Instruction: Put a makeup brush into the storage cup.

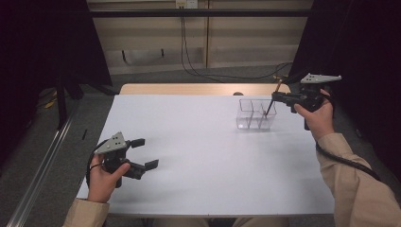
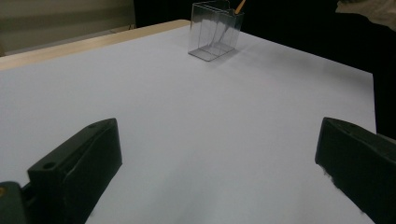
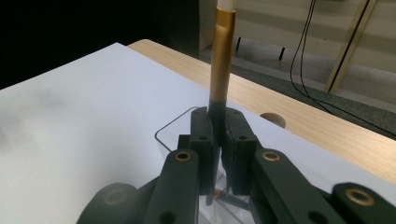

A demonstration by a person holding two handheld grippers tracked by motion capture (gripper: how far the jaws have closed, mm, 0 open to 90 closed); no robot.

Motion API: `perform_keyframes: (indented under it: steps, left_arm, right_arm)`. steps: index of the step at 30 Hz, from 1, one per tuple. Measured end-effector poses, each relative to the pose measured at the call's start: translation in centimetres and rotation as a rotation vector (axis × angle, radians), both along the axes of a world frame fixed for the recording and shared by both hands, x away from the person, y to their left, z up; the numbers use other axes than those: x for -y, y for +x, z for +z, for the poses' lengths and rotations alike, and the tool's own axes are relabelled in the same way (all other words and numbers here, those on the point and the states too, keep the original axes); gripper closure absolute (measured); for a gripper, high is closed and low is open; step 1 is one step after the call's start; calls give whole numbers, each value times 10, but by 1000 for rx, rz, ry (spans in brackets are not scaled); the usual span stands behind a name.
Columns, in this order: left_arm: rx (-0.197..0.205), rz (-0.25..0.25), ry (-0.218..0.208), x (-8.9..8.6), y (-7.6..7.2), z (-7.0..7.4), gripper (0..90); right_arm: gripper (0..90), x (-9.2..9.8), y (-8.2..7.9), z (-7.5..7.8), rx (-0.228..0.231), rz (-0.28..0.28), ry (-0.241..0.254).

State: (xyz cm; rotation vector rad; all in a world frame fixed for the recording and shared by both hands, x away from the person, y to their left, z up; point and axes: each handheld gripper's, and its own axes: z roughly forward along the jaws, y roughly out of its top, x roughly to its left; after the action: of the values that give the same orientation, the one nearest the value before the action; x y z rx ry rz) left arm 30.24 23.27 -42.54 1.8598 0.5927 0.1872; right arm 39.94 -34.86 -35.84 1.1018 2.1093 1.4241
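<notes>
- Right gripper: held in the person's right hand at the far right of the table, its black jaws closed tight on a slim pen with a gold barrel and dark lower section.
- Pen position: in the high view it slants, upper end leaning away past the table's far edge, lower end down inside the clear plastic divided organiser box. Which compartment it occupies I cannot tell for certain; it appears to be a right-hand one.
- In the right gripper view the pen stands upright between the pads, with the box rim just below.
- Organiser box: upright on the white tabletop, near the far right corner.
- Left gripper: held in the left hand near the front left edge, jaws spread wide apart, nothing between them, well apart from the box.
- A light wooden surface shows beyond the white top.
</notes>
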Motion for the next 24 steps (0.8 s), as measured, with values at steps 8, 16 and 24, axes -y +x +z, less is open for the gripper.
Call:
perform_keyframes:
  steps: [8,16,24]
  left_arm:
    - [1,-1,-5,0,0,0,4]
    - [1,-1,-7,-1,0,1,4]
    - [5,-3,-3,-1,0,1,4]
  right_arm:
    - [842,5,3,2,6,-28,-10]
    - [842,4,7,-3,2,-49,-17]
    - [842,2,11,-6,-3,-60,-27]
